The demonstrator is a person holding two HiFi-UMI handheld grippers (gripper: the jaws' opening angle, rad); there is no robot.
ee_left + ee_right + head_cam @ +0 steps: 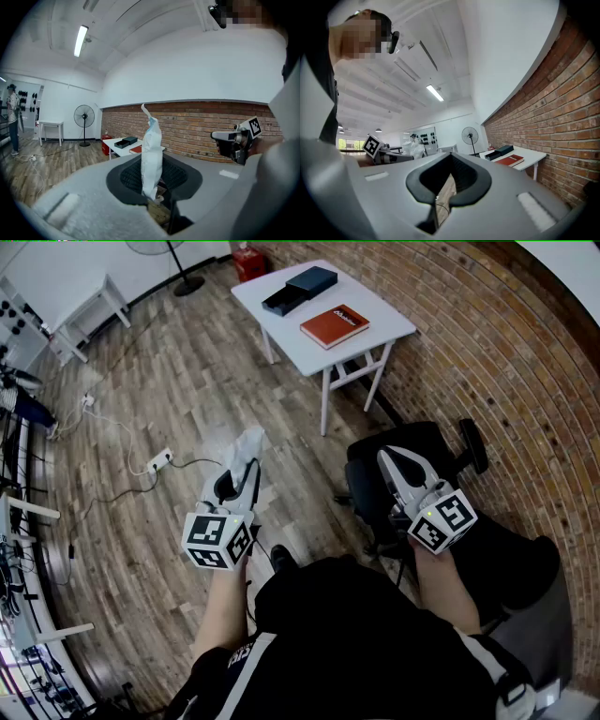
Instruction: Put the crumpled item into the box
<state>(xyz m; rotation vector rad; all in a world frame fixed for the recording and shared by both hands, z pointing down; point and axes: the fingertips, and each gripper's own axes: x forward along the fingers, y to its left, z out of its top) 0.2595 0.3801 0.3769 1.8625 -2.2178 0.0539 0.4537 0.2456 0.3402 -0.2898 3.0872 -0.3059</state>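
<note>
Holding crumpled white wrapper [152, 157] upright, pinched in left gripper [246, 465] jaws, ready for black box [300, 290] on worktop [380, 329]; right gripper [392, 460] jaws together, empty.

There are two white tables: one big white table [375, 329] and one small white table [94, 304] far off from it. On the big table sit one dark open box [300, 290] and one red-brown book [335, 325]. Just past the big table stand one red container [248, 261] and one black fan on a pole [84, 118]. On the near side of the big table are one black chair [412, 442], one white plug strip [161, 460], one white crumpled bag [246, 444], and two grey grippers: the left gripper [246, 470] and the right gripper [386, 458].
</note>
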